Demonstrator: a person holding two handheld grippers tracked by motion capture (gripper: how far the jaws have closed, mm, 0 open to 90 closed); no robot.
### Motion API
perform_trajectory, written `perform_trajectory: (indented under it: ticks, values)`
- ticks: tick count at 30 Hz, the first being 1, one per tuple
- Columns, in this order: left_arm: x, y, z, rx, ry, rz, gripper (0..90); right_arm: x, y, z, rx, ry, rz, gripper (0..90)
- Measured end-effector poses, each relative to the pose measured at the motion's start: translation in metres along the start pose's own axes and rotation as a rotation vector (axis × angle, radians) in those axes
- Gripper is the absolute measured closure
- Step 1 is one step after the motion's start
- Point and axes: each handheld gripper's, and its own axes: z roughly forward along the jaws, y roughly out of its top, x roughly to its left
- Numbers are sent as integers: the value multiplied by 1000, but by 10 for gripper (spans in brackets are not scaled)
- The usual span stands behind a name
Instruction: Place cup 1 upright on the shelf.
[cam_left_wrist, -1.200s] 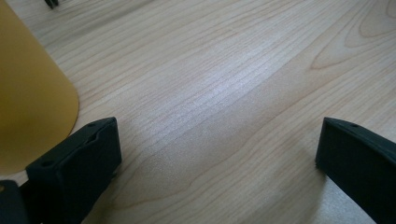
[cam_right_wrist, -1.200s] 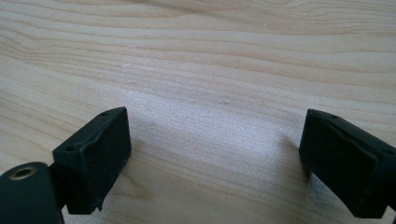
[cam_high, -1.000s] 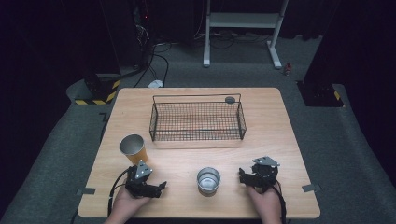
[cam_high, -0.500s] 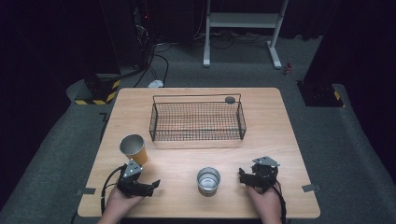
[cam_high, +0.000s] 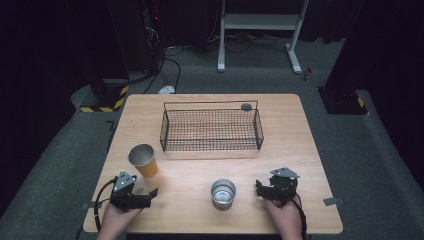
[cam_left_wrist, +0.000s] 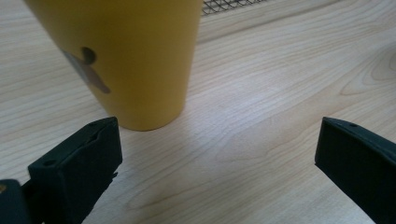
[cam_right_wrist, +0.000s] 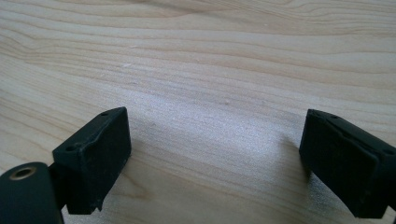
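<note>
Standing on the wooden table (cam_high: 300, 125): one yellow cup (cam_high: 143, 160), upright, near the front left, just ahead of the left gripper (cam_high: 150, 194); jaws spread wide, holding nothing, the cup's base close beside one jaw in the left gripper view (cam_left_wrist: 140, 60). One metal cup (cam_high: 223, 193), upright, front centre, near the right gripper (cam_high: 259, 189); jaws wide apart over bare wood, holding nothing. One black wire basket (cam_high: 210, 129), set further back at the table's middle, well apart from both grippers.
</note>
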Motion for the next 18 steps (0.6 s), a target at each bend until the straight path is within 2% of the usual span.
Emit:
perform_trajectory:
  ticks: [3,7,13,18]
  values:
    - [3,0,-2,-13,20,-3,12,0,0,0,0,1,0,88]
    - [9,1,-3,-14,26,-22,12,0,0,0,0,1,0,88]
    - [14,7,-4,-54,50,-13,8,0,0,0,0,1,0,88]
    - [17,14,-2,-88,58,-30,7,0,0,0,0,1,-1,88]
